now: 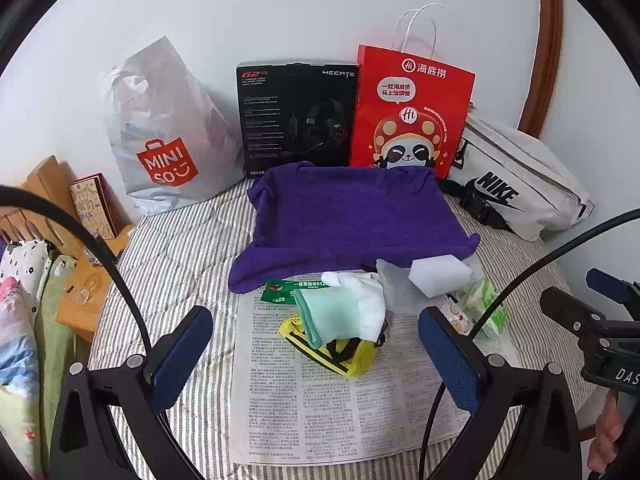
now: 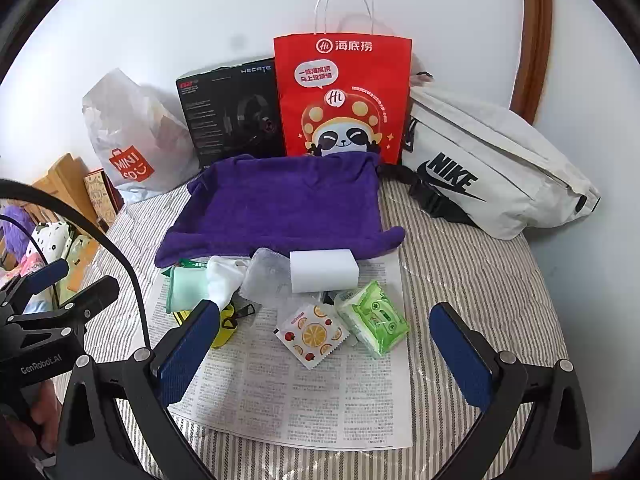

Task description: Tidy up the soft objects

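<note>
— Looking at that little heap on the newspaper [image 1: 320,408], what would you take first?

— The mint cloth [image 1: 330,314], folded with the white glove [image 1: 368,304] on top of the yellow pouch [image 1: 344,354]. All limp and light, I'd judge; pinch a doubled edge, not a loose corner, or it will unroll.

— And the white sponge block [image 2: 324,271]?

— Springy, nearly weightless; take it across its short sides. It sits at the near edge of the purple towel [image 2: 280,208], which drapes over something box-like on the striped bed [image 2: 472,280].

— The wrapped things?

— The green tissue pack [image 2: 374,320] and the orange-print sachet [image 2: 312,334] look slick; squeeze the pack's middle.

— Are the grippers on anything?

— No. The left gripper [image 1: 316,356] and right gripper [image 2: 324,350] both stand wide, empty, above the paper.

— What can't you see?

— What the towel covers, and the green packet [image 1: 280,290] tucked half under the cloth.
</note>
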